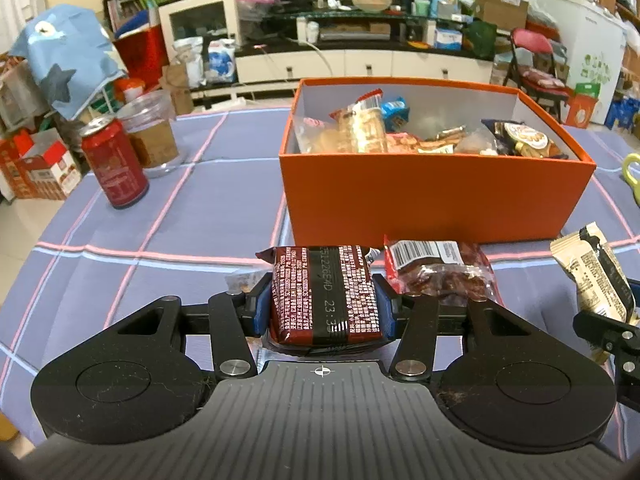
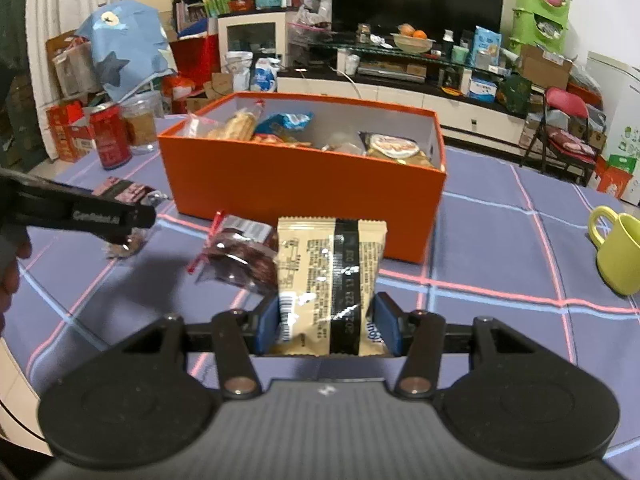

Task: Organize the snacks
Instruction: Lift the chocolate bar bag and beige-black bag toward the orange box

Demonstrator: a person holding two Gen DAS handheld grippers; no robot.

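Observation:
An orange box (image 1: 432, 196) holding several snack packets stands on the checked tablecloth; it also shows in the right wrist view (image 2: 296, 192). My left gripper (image 1: 324, 306) is shut on a dark red snack packet (image 1: 324, 292), just in front of the box. My right gripper (image 2: 326, 326) is shut on a beige snack packet (image 2: 330, 272), held above the table in front of the box; it shows at the right edge of the left wrist view (image 1: 592, 276). A clear bag of red dried fruit (image 1: 440, 268) lies on the cloth between them, also in the right wrist view (image 2: 240, 256).
A red can (image 1: 114, 164) and a clear jar (image 1: 152, 132) stand at the table's far left. A yellow-green mug (image 2: 618, 252) stands at the right. The left gripper body (image 2: 80, 210) reaches in from the left. Cluttered room behind.

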